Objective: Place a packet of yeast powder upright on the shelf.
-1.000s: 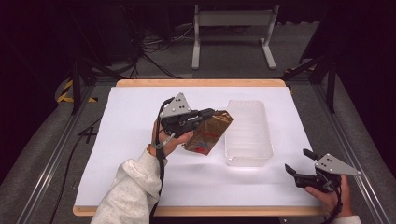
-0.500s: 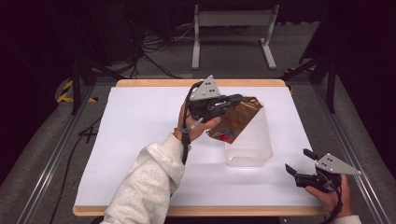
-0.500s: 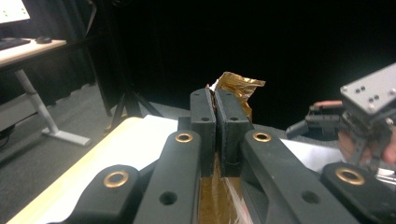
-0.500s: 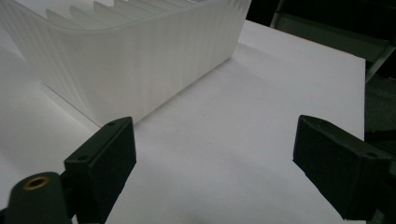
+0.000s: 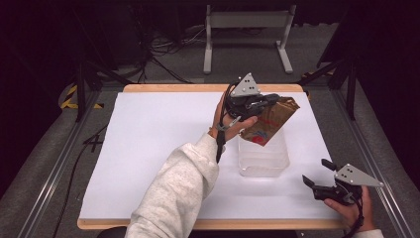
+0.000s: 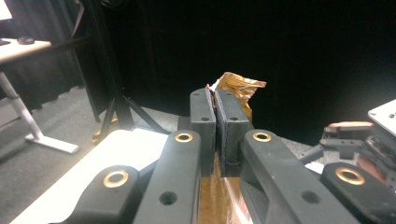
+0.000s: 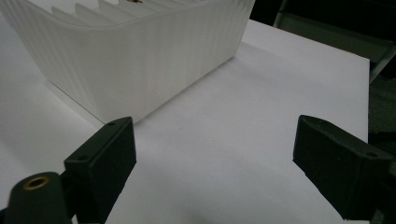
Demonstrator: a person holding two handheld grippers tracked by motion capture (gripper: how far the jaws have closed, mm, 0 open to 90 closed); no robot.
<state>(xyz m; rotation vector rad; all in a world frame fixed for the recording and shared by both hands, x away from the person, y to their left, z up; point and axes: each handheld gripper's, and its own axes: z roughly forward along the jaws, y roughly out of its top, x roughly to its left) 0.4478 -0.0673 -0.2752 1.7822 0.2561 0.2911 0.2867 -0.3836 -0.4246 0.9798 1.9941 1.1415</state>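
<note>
A shiny brown-gold foil packet [image 5: 270, 121] with a red patch hangs tilted above the far end of a clear ribbed plastic bin [image 5: 263, 157]. My left gripper [image 5: 267, 100] is shut on the packet's upper part and holds it in the air. In the left gripper view the crumpled top of the packet [image 6: 239, 85] sticks out above the closed jaws. My right gripper [image 5: 317, 178] rests open near the table's front right corner, nothing between its jaws. The right gripper view has the bin [image 7: 135, 56] a short way ahead of the right gripper [image 7: 215, 154].
The table is covered by a white sheet [image 5: 148, 144] with a wooden edge. Dark floor, cables and a grey metal stand [image 5: 245, 29] lie beyond the far edge. Black frame rails run along both sides.
My left gripper has carried the packet from the table's middle to the right and away, up over the bin. The right gripper has stayed still.
</note>
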